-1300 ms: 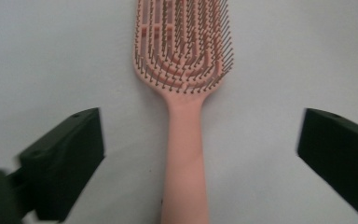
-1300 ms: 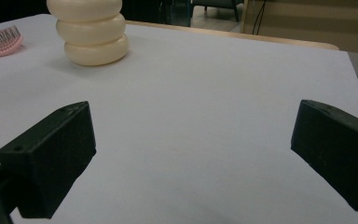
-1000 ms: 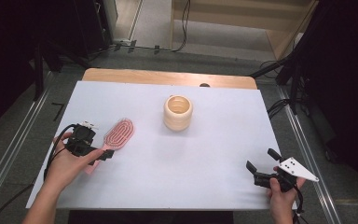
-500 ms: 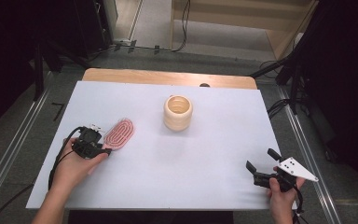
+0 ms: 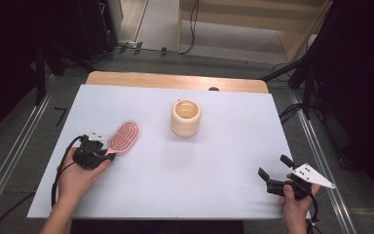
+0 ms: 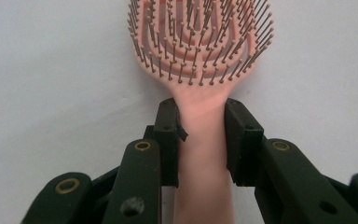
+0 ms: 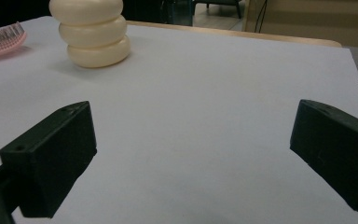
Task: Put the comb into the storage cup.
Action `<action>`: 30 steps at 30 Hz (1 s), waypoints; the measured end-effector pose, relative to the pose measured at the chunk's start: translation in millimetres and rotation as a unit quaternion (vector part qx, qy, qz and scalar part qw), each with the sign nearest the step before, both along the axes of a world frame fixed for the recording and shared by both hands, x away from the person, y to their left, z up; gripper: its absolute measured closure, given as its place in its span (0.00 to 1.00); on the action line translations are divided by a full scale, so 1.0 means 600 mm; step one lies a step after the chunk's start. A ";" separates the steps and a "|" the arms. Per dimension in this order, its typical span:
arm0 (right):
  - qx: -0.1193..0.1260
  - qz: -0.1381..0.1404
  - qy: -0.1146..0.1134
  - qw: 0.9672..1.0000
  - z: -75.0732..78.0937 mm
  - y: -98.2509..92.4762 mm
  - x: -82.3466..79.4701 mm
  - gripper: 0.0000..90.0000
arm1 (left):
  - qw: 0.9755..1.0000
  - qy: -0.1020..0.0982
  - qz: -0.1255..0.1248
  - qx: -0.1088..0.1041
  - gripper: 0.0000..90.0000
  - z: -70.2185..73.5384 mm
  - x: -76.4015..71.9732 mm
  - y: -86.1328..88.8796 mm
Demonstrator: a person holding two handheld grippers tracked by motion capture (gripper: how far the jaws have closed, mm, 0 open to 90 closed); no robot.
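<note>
High view: left tongs (image 5: 108, 157) at 8 o'clock on the white surface (image 5: 224, 161), just closed onto the handle of the pink plastic bristle hairbrush (image 5: 124, 137); right tongs (image 5: 272, 170) at 4 o'clock.
Left gripper view: pads touch the handle on both sides.
Right gripper view: jaws wide, empty; cream ribbed plastic cup (image 7: 92, 33) at 11 o'clock.

Wide white surface (image 5: 214, 180), matte and plain, with a strip of pale wood along its far edge (image 5: 175, 80). Lying flat on the white, left of centre: a pink hairbrush (image 5: 124, 136), bristles up, oval head toward the far side, handle toward the near left. Seen close in the left gripper view (image 6: 200, 56), rows of dark-tipped bristles over a looped pink frame, handle flat on the white. Standing upright near the middle, well apart from the hairbrush: a cream ribbed cup (image 5: 186, 117) of three stacked rings, open at the top.
</note>
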State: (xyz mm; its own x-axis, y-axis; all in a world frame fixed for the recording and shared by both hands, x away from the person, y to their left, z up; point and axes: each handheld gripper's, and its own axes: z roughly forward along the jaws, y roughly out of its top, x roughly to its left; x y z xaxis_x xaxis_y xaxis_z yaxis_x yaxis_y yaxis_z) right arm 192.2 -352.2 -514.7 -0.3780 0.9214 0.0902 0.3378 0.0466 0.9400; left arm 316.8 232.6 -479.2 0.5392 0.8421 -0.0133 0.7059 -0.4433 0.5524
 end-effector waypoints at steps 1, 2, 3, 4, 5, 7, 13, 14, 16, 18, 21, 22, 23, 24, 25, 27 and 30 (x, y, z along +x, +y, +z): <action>0.001 0.000 0.000 1.000 0.002 0.000 0.000 0.01 | 1.000 -0.005 -0.004 -0.006 0.78 0.002 -0.002 0.002; 0.000 -0.001 -0.002 1.000 0.003 0.000 0.000 0.05 | 1.000 -0.010 -0.008 -0.017 0.78 0.005 -0.005 0.004; 0.005 -0.001 -0.002 1.000 0.004 0.001 0.000 0.07 | 1.000 -0.018 -0.009 -0.022 0.78 0.007 -0.008 0.006; 0.012 0.007 -0.001 1.000 0.006 0.001 0.001 0.07 | 0.999 -0.024 -0.011 -0.023 0.78 0.008 -0.010 0.006; 0.018 0.010 0.000 1.000 0.007 0.003 0.002 0.07 | 0.999 -0.030 -0.013 -0.023 0.78 0.009 -0.011 0.005; 0.016 0.019 -0.003 1.000 0.012 0.010 0.003 0.07 | 0.999 -0.036 -0.015 -0.031 0.78 0.011 -0.015 0.005; 0.015 0.045 -0.015 0.999 0.036 0.042 0.007 0.06 | 0.997 -0.056 -0.020 -0.055 0.78 0.020 -0.023 -0.002; 0.018 0.044 -0.016 0.999 0.041 0.048 0.007 0.02 | 0.996 -0.059 -0.024 -0.059 0.78 0.022 -0.025 -0.003; 0.028 0.058 -0.020 0.998 0.049 0.056 0.009 0.00 | 0.996 -0.065 -0.024 -0.061 0.78 0.024 -0.027 -0.006; 0.030 0.065 -0.022 0.997 0.059 0.066 0.011 0.00 | 0.995 -0.070 -0.028 -0.065 0.78 0.027 -0.029 -0.009; 0.029 0.069 -0.024 0.997 0.071 0.082 0.016 0.00 | 0.993 -0.075 -0.042 -0.082 0.78 0.029 -0.032 -0.012; 0.028 0.068 -0.019 0.997 0.075 0.090 0.020 0.00 | 0.992 -0.076 -0.049 -0.086 0.78 0.030 -0.033 -0.014; 0.025 0.071 -0.018 0.997 0.077 0.095 0.023 0.00 | 0.992 -0.081 -0.048 -0.085 0.78 0.031 -0.035 -0.016; 0.028 0.072 -0.014 0.997 0.080 0.102 0.024 0.00 | 0.992 -0.087 -0.046 -0.085 0.78 0.033 -0.037 -0.020; 0.035 0.078 -0.014 0.996 0.085 0.110 0.027 0.00 | 0.991 -0.090 -0.048 -0.087 0.78 0.034 -0.038 -0.021; 0.037 0.086 -0.013 0.995 0.093 0.123 0.030 0.00 | 0.989 -0.097 -0.051 -0.095 0.78 0.036 -0.041 -0.024; 0.041 0.104 -0.022 0.994 0.108 0.147 0.037 0.00 | 0.988 -0.106 -0.055 -0.099 0.78 0.039 -0.046 -0.031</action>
State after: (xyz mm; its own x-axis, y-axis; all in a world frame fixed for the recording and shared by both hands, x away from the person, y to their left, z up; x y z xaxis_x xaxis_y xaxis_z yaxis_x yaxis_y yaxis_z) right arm 214.5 -264.3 -449.9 -0.5646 0.8133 0.1406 0.2876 0.0342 0.9571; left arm 289.3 214.0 -455.7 0.6357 0.7704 -0.0484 0.5186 -0.3798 0.7660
